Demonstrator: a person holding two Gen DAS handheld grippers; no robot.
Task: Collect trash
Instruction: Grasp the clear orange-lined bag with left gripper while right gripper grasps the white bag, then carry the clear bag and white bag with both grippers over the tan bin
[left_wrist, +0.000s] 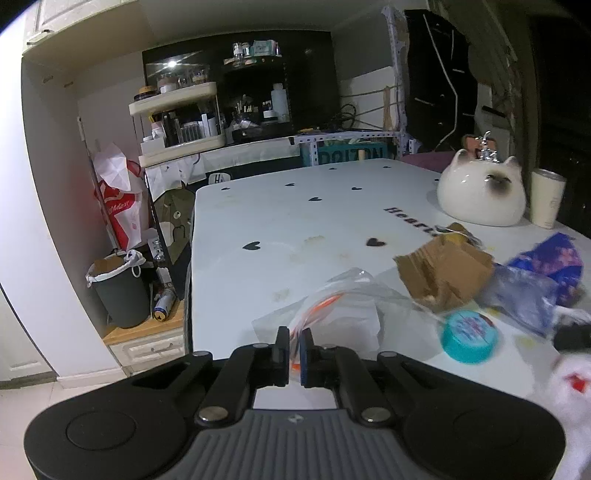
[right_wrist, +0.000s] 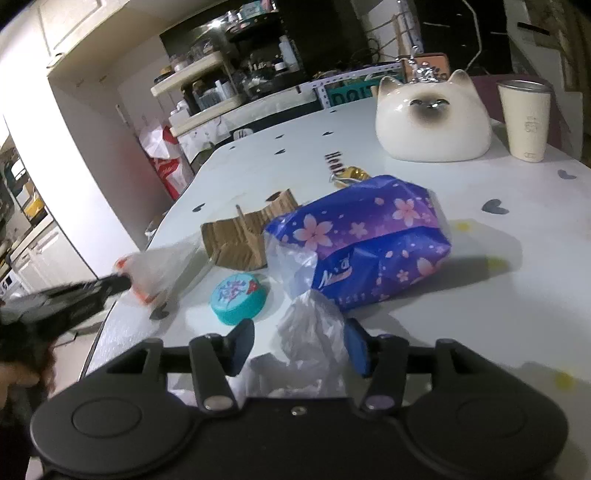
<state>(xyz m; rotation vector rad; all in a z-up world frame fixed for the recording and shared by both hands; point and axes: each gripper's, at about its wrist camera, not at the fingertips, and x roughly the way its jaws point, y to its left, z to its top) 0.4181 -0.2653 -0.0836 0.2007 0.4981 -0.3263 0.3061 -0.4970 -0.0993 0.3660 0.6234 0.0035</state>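
My left gripper is shut on the near edge of a clear plastic zip bag with an orange strip, at the table's near left edge. The right wrist view shows that gripper at the left, pinching the same bag. My right gripper stands partly open around a crumpled clear plastic wrap; a gap shows beside the left finger. Beyond it lie a blue floral tissue pack, a teal lid, torn brown cardboard and a gold wrapper.
A white cat-shaped ceramic and a cream cup stand at the far right of the white heart-print table. A dark lined trash bin sits on the floor left of the table, by a spray can and bags.
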